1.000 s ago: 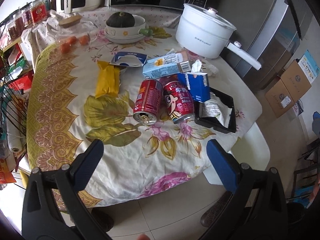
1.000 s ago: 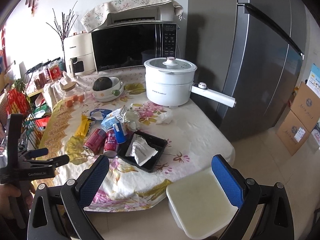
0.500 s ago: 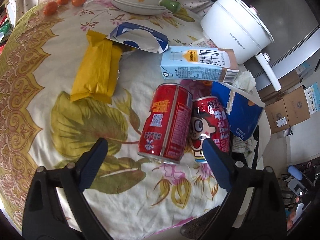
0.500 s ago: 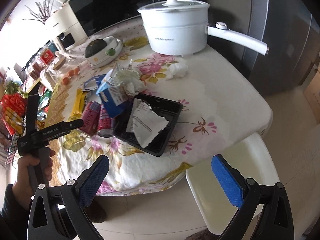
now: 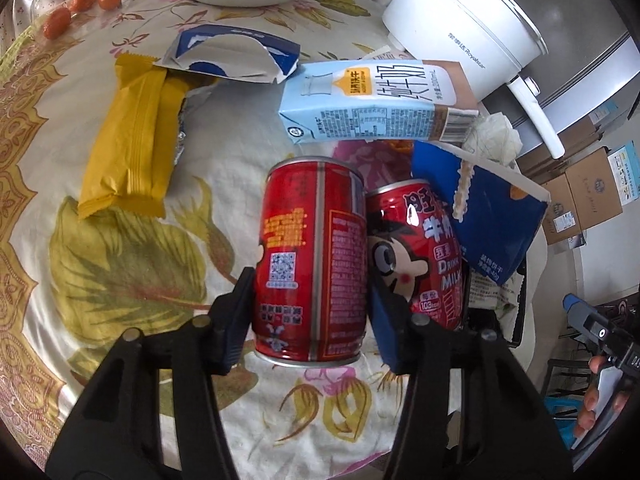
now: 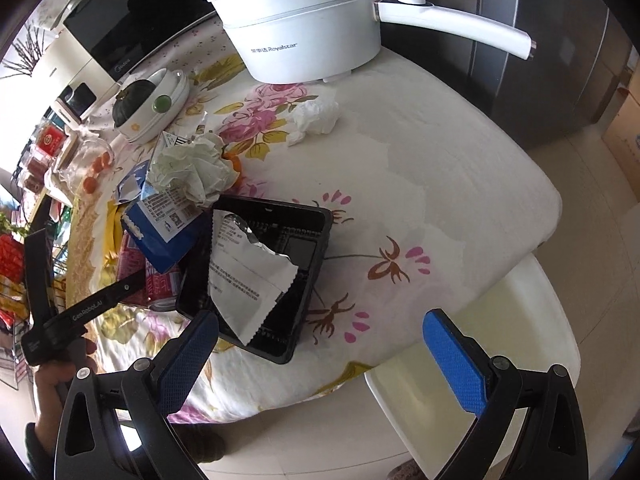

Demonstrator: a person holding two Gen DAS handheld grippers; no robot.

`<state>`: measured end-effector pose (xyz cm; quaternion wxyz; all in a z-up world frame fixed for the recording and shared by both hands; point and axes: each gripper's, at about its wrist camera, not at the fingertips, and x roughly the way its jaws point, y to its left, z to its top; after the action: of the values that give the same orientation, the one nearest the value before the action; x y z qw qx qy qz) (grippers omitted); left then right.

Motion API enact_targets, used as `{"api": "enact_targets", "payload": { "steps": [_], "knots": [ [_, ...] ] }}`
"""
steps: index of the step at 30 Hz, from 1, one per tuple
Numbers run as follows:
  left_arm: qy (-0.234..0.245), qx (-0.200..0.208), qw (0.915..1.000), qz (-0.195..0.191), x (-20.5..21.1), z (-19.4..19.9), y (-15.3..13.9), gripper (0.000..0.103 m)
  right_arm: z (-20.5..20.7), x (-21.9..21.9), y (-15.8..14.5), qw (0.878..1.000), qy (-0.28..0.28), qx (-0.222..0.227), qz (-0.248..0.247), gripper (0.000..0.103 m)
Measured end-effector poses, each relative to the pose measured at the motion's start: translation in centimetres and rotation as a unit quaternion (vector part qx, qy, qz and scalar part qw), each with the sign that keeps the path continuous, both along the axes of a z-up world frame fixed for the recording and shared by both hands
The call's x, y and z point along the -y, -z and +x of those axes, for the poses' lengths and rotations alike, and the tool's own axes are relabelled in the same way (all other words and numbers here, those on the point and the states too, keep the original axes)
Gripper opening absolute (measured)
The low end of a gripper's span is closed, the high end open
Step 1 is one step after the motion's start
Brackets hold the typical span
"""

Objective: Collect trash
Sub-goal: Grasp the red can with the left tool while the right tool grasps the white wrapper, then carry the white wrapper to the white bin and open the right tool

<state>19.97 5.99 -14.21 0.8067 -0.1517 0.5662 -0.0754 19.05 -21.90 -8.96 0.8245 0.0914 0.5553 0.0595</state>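
The left gripper point(image 5: 310, 312) is a matt black plastic frame of two angled, strut-like arms, each set with round silver rivets point(image 5: 132, 335) at the pivots. Its fingers point(image 5: 386, 332) carry dark blue pads. Seen from the right wrist camera, its side bears the white lettering "GenRobot.AI" point(image 6: 87, 311), and a hand point(image 6: 60, 372) wraps its black handle. A dark sleeve cuff point(image 6: 34, 438) shows at that wrist. The right gripper point(image 6: 320, 356) has the same black frame and silver rivets; its fingers point(image 6: 454, 356) are faced with bright blue, finely cross-hatched rubber pads.
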Motion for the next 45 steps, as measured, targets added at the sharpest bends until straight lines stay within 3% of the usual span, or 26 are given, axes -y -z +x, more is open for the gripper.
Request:
{"api": "enact_targets", "payload": {
  "steps": [3, 8, 18, 22, 31, 37, 45],
  "knots": [
    [-0.008, 0.001, 1.0, -0.003, -0.1, -0.3, -0.5, 0.055, 1.0, -1.4, -0.3, 0.999, -0.029, 0.015, 0.008, 0.098],
    [-0.017, 0.009, 0.9997, -0.016, -0.9, -1.2, -1.4, 0.054, 2.9, -3.5, 1.4, 0.997, -0.071, 0.003, 0.023, 0.079],
    [-0.018, 0.007, 0.9998, -0.005, -2.3, -2.5, -1.6, 0.054, 4.7, -6.3, 4.5, 0.995, -0.099, -0.009, -0.022, 0.077],
    [-0.022, 0.007, 0.9997, -0.005, -3.0, -3.0, -1.5, 0.054, 4.8, -7.3, 5.2, 0.993, -0.109, -0.014, -0.037, 0.065],
    [-0.024, 0.029, 0.9991, -0.018, -3.3, -4.1, -3.0, 0.054, 3.6, -6.5, 2.4, 0.993, -0.112, 0.022, -0.033, 0.06],
    [-0.017, 0.048, 0.9984, -0.025, -2.9, -4.8, -4.3, 0.054, 2.3, -4.0, -0.3, 0.995, -0.092, 0.041, -0.01, 0.06],
    [0.014, 0.069, 0.997, -0.034, -0.3, -6.2, -5.8, 0.054, -1.5, 1.6, -2.0, 0.996, -0.065, 0.045, -0.029, 0.06]
  ]
}}
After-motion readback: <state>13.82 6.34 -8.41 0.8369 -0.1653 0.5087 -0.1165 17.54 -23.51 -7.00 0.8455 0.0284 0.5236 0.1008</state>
